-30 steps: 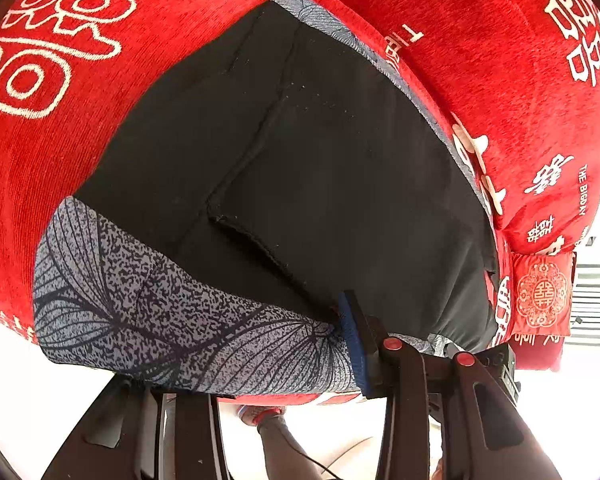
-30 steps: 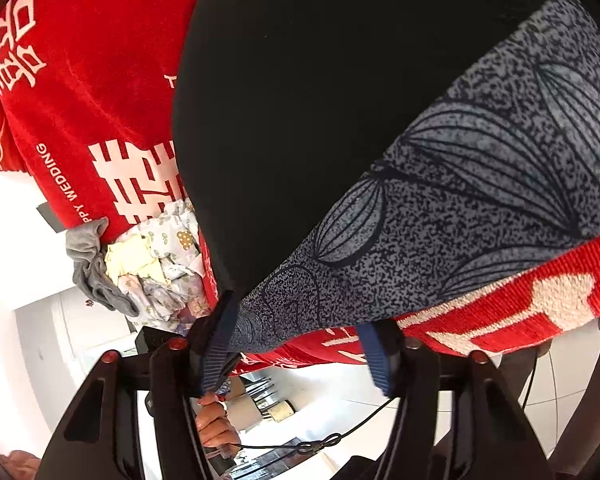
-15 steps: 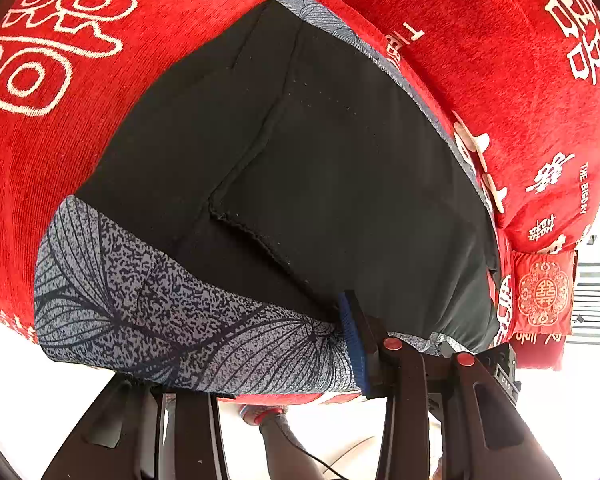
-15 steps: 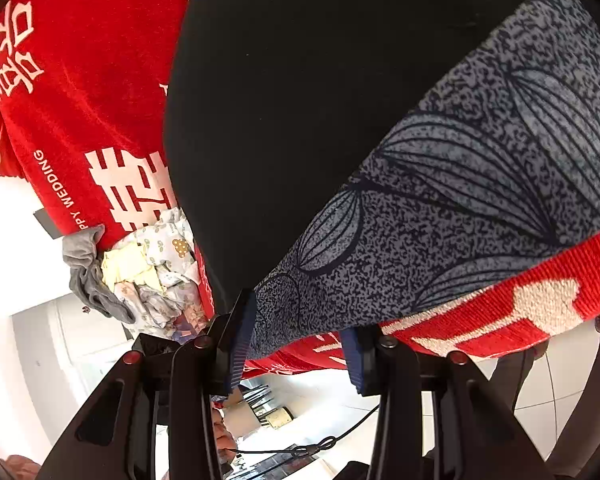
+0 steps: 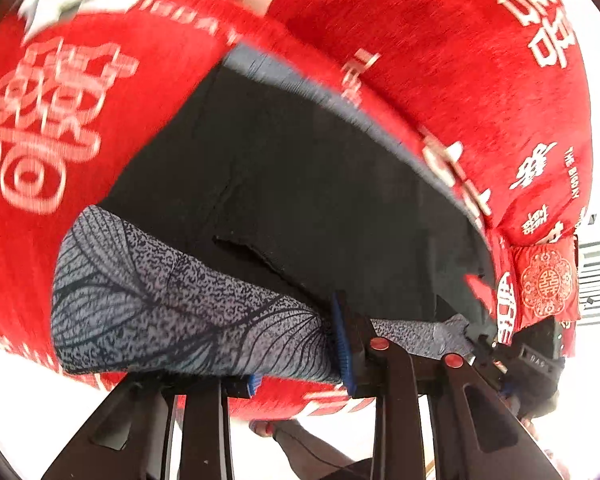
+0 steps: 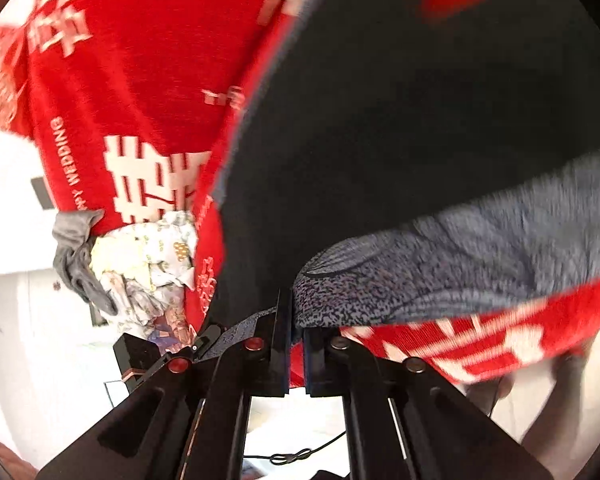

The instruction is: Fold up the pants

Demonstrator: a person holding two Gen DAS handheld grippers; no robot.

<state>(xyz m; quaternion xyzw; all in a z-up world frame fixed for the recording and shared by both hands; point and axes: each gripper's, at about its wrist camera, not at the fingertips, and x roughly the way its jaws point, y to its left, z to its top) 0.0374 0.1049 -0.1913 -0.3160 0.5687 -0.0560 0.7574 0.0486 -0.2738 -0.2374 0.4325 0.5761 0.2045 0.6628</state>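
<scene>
Pants (image 5: 300,184) lie spread on red cover (image 5: 460,60) w/ white lettering; black body, grey leaf-print band (image 5: 172,304) along near edge.

Left wrist view: my left gripper (image 5: 296,348) has just been closing and is clamped on the grey band, which is bunched between the two blue pads. Band runs out to the left from the pinch; a thinner strip of same fabric goes right, behind the right finger. Black panel w/ a stitched seam sits just above the grip. Picture blurred at top.

Right wrist view: my right gripper (image 6: 296,340) has just been closing too; pads nearly together, pinching the corner of the grey printed band where it meets black fabric. Band stretches to the right from the pinch, over the red cover's edge. Much blur on that side.

Other items: crumpled patterned cloth (image 6: 148,256) and a grey rag (image 6: 76,256) at the cover's edge, left of the pants, apart from them. Small red embroidered pad (image 5: 546,284) at far right in left view, beside the pants' end.
</scene>
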